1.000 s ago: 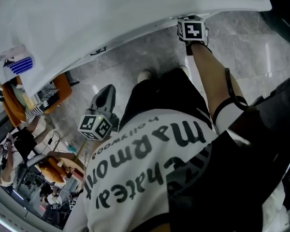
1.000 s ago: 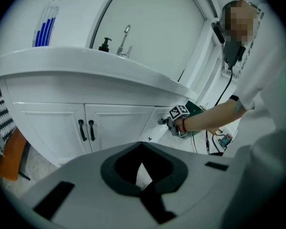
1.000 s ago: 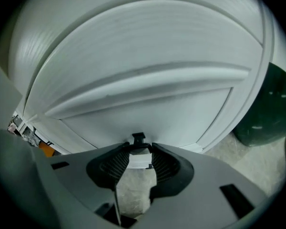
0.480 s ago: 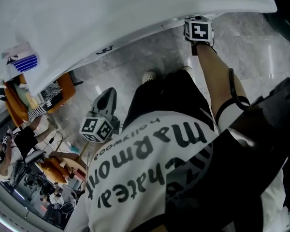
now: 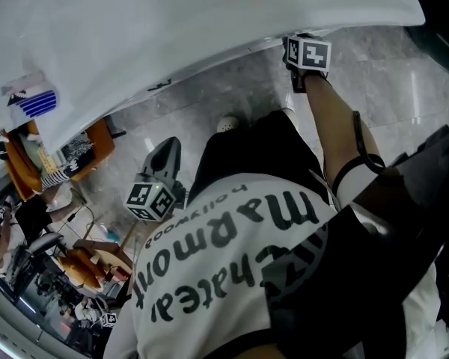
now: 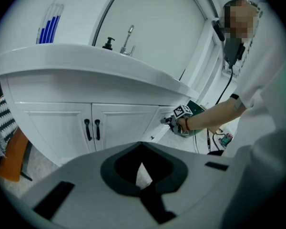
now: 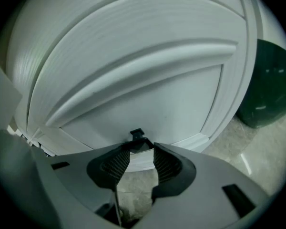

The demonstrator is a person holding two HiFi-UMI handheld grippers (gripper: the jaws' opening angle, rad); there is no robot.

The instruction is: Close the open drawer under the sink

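The white drawer front (image 7: pixel 148 94) with its raised frame fills the right gripper view. Its small black handle (image 7: pixel 137 134) stands right at the tips of my right gripper (image 7: pixel 142 149). Those jaws have just been closing and still stand apart; the ribbed pads (image 7: pixel 118 163) press on nothing that I can see. In the head view only that gripper's marker cube (image 5: pixel 308 53) shows, tucked under the edge of the white sink counter (image 5: pixel 209 21). My left gripper (image 5: pixel 167 146) hangs off to the left, away from the cabinet, shut and empty. How far out the drawer stands I cannot tell.
Two white cabinet doors with black handles (image 6: pixel 91 129) sit left of the drawer. A dark green bin (image 7: pixel 271 85) stands on the marble floor to the drawer's right. Orange chairs (image 5: pixel 97 137) and clutter lie at the far left. The person's legs and shoes (image 5: pixel 226 123) stand before the cabinet.
The right gripper's marker cube has rolled a little and sits slightly further right in the head view. The left gripper has hardly moved.
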